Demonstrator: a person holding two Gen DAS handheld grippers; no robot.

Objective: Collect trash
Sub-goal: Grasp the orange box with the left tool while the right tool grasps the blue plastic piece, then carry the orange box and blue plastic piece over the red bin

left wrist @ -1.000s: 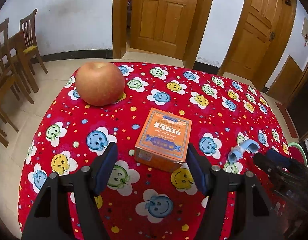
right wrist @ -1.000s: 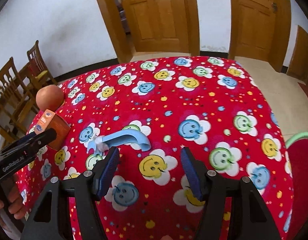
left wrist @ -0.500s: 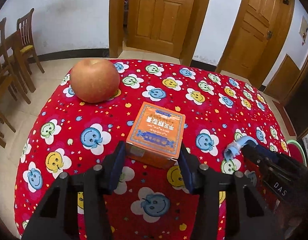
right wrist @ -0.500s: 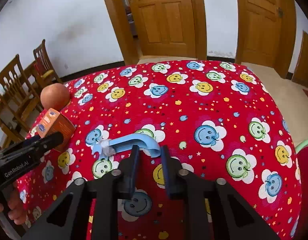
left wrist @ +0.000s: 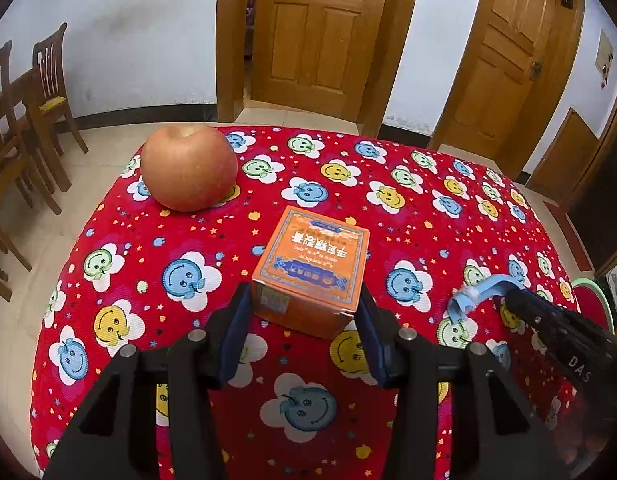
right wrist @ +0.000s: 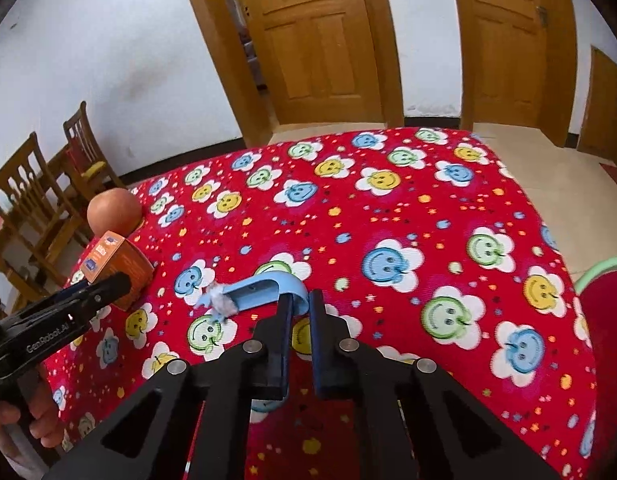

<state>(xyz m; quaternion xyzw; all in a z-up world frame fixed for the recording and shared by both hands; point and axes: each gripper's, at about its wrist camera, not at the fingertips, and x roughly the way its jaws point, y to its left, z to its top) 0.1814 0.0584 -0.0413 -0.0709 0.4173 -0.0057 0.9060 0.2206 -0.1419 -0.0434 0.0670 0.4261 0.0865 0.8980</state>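
An orange box [left wrist: 312,268] lies on the red smiley tablecloth [left wrist: 148,240]. My left gripper [left wrist: 306,320] is shut on the box's near end, one pad on each side. A curved blue plastic piece [right wrist: 264,290] with a white wad at its tip lies on the cloth. My right gripper [right wrist: 300,304] is shut on its bent end. The box also shows in the right wrist view [right wrist: 116,264], and the blue piece in the left wrist view [left wrist: 482,292].
A large apple [left wrist: 188,172] sits at the table's far left corner, beyond the box. Wooden chairs [left wrist: 24,120] stand left of the table. Wooden doors [left wrist: 316,32] are behind. A green-rimmed red object [right wrist: 604,304] is off the right edge.
Both grippers have closed from open: the left onto the orange box, the right onto the bent end of the blue piece. Both moved slightly forward.
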